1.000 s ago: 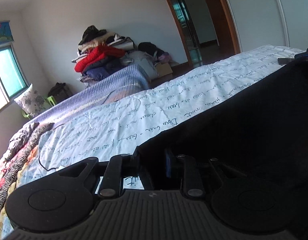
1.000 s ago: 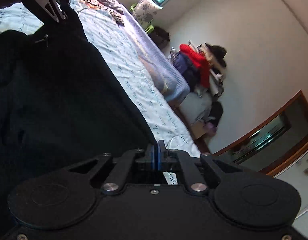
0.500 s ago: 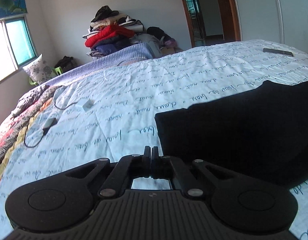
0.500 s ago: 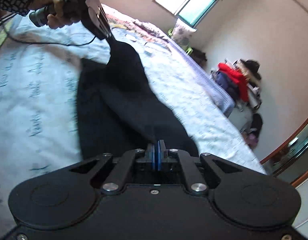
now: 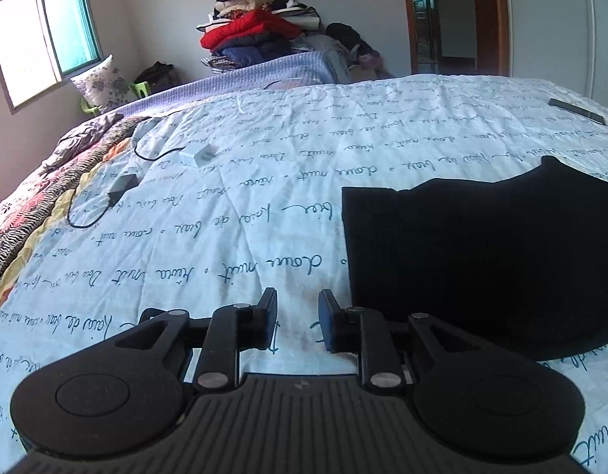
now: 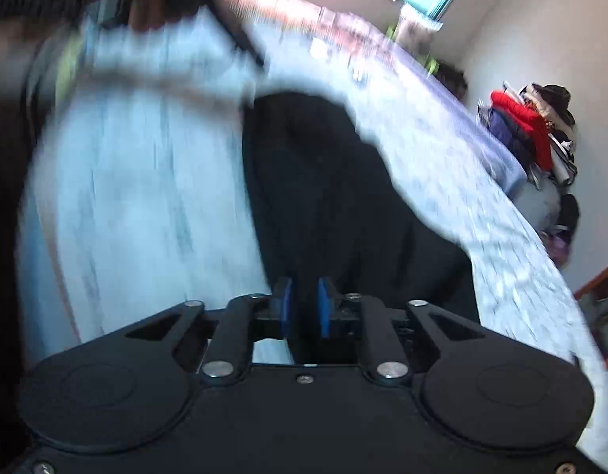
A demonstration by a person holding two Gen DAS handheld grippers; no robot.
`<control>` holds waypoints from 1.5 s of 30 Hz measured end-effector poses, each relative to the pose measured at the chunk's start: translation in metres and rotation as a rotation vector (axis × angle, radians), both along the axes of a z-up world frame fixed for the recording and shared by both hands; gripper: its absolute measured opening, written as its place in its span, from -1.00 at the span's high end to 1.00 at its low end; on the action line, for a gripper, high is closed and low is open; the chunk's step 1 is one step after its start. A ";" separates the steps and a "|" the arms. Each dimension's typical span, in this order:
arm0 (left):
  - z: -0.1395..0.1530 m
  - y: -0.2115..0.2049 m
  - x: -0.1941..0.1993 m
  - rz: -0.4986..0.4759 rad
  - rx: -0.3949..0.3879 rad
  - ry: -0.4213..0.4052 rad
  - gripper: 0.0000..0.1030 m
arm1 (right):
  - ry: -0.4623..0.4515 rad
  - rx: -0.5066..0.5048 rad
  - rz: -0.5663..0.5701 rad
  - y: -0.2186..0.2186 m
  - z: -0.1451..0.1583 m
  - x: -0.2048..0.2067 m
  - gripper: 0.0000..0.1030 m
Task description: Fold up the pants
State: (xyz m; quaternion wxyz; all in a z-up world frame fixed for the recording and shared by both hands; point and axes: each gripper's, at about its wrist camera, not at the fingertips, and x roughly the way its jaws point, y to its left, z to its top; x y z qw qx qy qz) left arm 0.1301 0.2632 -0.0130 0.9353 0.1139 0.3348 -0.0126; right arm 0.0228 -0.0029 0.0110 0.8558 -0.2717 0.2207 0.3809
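Observation:
The black pants [image 5: 485, 256] lie folded flat on the white bedsheet with blue script [image 5: 264, 181], to the right of my left gripper [image 5: 297, 318]. That gripper is open and empty, just left of the pants' near corner. In the blurred right wrist view the pants [image 6: 335, 181] stretch away from my right gripper [image 6: 304, 308], which is open with blue pads, right at the pants' near edge.
A white charger [image 5: 197, 155] and a dark adapter with cable [image 5: 120, 189] lie on the sheet at left. A dark phone or remote [image 5: 576, 111] lies far right. A clothes pile [image 5: 260, 35] stands behind the bed; a striped blanket [image 5: 35, 181] is at left.
Both grippers let go of the pants and opened. The pants went from lifted to lying folded on the bed. The right view swings fast and blurs.

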 end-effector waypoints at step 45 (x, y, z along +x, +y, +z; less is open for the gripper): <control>-0.016 -0.275 -0.055 -0.680 0.031 -0.039 -0.24 | 0.290 -0.086 -0.506 -0.190 0.005 -0.048 -0.17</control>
